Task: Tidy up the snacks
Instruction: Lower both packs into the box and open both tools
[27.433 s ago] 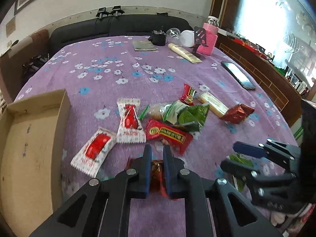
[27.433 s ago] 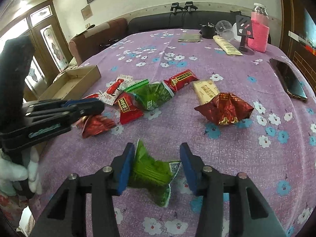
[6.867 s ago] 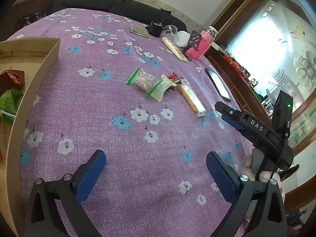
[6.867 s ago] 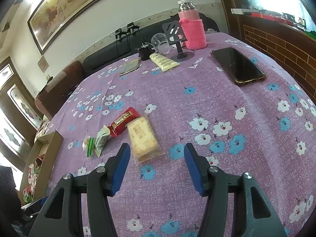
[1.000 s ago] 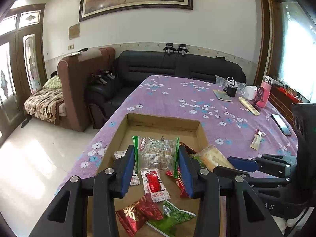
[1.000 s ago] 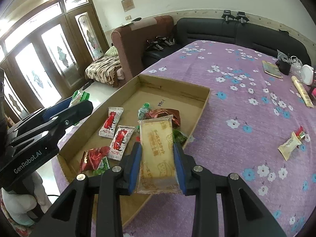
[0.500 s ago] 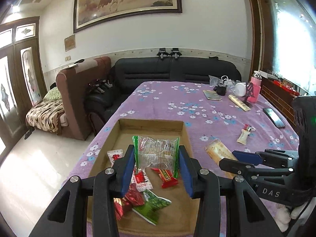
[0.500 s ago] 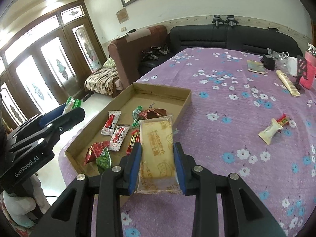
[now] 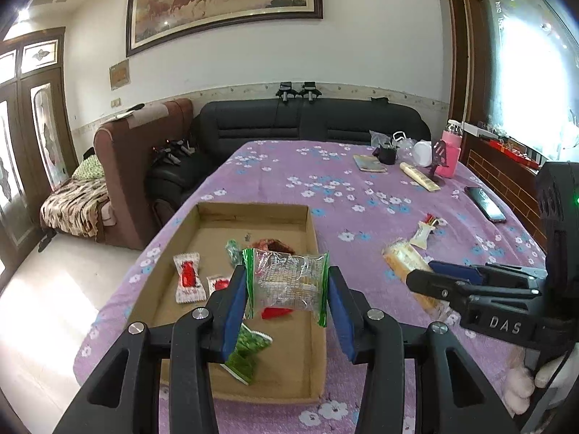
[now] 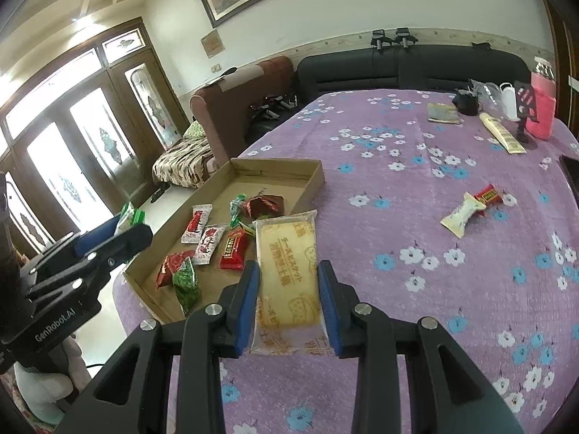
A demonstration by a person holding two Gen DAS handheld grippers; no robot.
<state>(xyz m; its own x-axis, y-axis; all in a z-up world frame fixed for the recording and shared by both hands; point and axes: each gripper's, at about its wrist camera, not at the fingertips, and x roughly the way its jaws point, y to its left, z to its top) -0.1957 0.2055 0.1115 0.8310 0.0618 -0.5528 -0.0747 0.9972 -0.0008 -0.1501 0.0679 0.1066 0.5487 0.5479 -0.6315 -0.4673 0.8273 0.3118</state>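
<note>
My left gripper (image 9: 287,291) is shut on a clear snack bag with green edges (image 9: 287,282), held above the cardboard box (image 9: 311,354). My right gripper (image 10: 289,302) is shut on a yellow cracker packet (image 10: 287,267), held above the purple tablecloth just right of the box (image 10: 311,184). The box holds several red and green wrapped snacks (image 10: 233,247). A white snack (image 10: 461,213) and a small red snack (image 10: 488,193) lie together on the cloth to the right. The right gripper and packet (image 9: 403,256) show in the left wrist view.
At the far end of the table stand a pink bottle (image 10: 541,108), a phone stand (image 10: 524,103), a black cup (image 10: 466,103), a booklet (image 10: 443,113) and a long yellow packet (image 10: 503,137). A phone (image 9: 485,208) lies near the right edge. Sofas stand beyond.
Both grippers have risen and pulled back from the box, still holding their snacks. The box now looks smaller and farther below.
</note>
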